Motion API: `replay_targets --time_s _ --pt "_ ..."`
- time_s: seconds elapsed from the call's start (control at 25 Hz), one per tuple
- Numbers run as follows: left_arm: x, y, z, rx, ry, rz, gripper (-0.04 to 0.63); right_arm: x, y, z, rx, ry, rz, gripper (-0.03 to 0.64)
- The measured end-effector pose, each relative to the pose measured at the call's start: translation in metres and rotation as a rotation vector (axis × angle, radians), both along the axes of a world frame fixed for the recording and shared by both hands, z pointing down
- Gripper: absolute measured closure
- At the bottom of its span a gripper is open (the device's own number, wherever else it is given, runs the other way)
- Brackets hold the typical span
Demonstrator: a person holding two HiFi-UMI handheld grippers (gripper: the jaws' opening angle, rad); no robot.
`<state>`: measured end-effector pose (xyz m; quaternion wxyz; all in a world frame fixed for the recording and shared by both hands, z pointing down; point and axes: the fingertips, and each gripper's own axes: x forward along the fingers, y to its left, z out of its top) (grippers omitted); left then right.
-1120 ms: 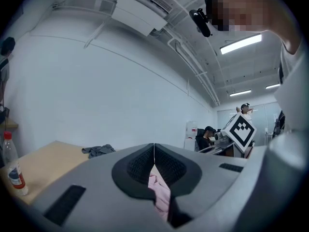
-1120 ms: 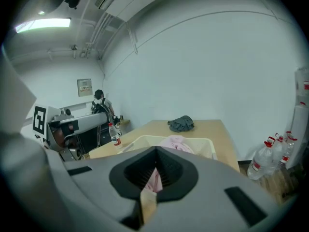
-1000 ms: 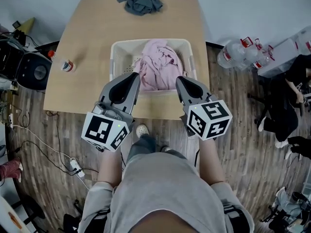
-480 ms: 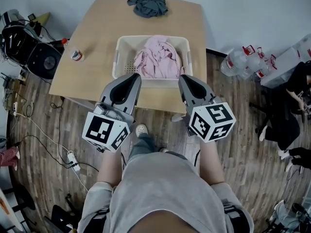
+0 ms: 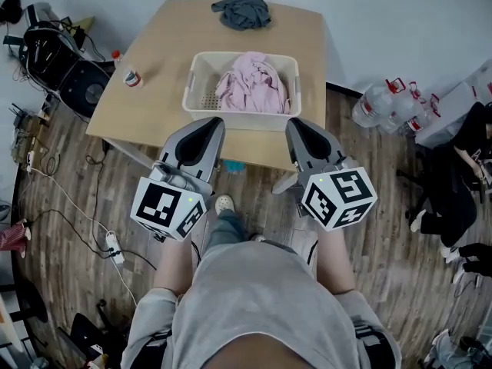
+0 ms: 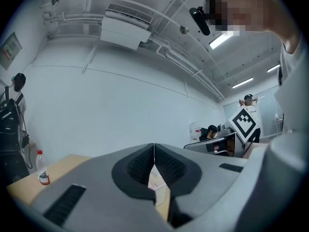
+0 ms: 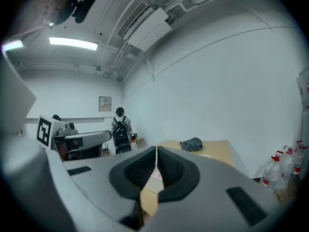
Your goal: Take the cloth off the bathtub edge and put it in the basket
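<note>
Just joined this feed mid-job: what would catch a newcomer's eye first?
A pink cloth heaped in the white basket at the middle of the table, with a grey cloth crumpled at the table's far edge. Nearer, the left gripper and right gripper hang shut and empty.

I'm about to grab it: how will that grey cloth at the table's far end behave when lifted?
The grey cloth lies crumpled in soft folds, so it is probably floppy and will hang from wherever it is pinched. It looks thin, so likely light. Heaped on the table, it should not roll or tip.
</note>
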<state>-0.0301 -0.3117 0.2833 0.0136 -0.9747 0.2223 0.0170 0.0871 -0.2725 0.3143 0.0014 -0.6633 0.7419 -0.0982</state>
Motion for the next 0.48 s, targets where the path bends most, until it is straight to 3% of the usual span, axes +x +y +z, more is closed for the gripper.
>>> replay_targets --time_s 0.48 --pt "-0.011 0.047 -0.004 0.016 0.01 -0.018 0.58 -0.014 0.052 -0.011 0.074 0.004 -0.013 0.606"
